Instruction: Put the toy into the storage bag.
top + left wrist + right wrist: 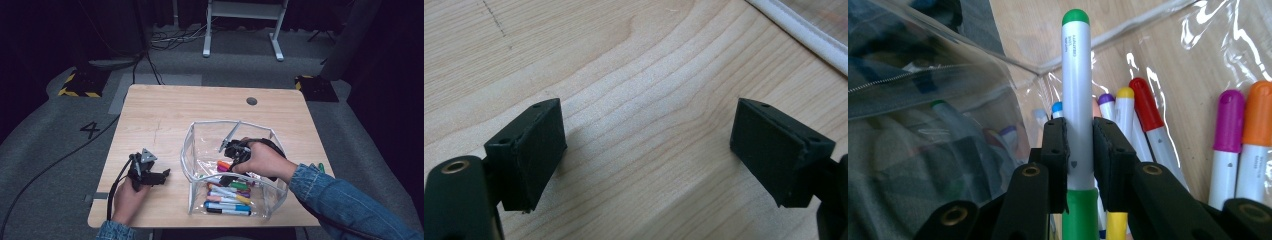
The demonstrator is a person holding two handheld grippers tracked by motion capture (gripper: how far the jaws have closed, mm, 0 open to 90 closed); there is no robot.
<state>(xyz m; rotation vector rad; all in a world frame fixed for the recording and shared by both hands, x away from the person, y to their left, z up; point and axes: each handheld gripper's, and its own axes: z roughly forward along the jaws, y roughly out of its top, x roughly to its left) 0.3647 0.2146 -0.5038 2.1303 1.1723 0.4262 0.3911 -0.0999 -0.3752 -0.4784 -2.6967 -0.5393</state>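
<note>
The right claw [1079, 150] was clamped on a green marker [1077, 95], its two black pads pressed against the white barrel with the green cap pointing away from the hand. In the high view that claw [235, 152] sat inside the open top of a clear zip pouch [200, 150], which stood on the wooden counter [165, 110]. Around the held marker, on the pouch floor, lay the others: a red marker [1146, 107], a yellow one [1124, 107], a purple one [1106, 102], and off to the side a magenta marker [1229, 125] touching an orange marker [1256, 120].

The left claw [161, 176] rested apart from the pouch on the counter, its jaws spread wide with nothing but bare wood between them.

The step in hand looked like loading the pouch with markers, the green one low inside and not yet let go. The next move would call for bringing it down level beside the rest, then parting the pads and lifting out without catching the zipper edge [923, 82] or dragging the soft wall along.
</note>
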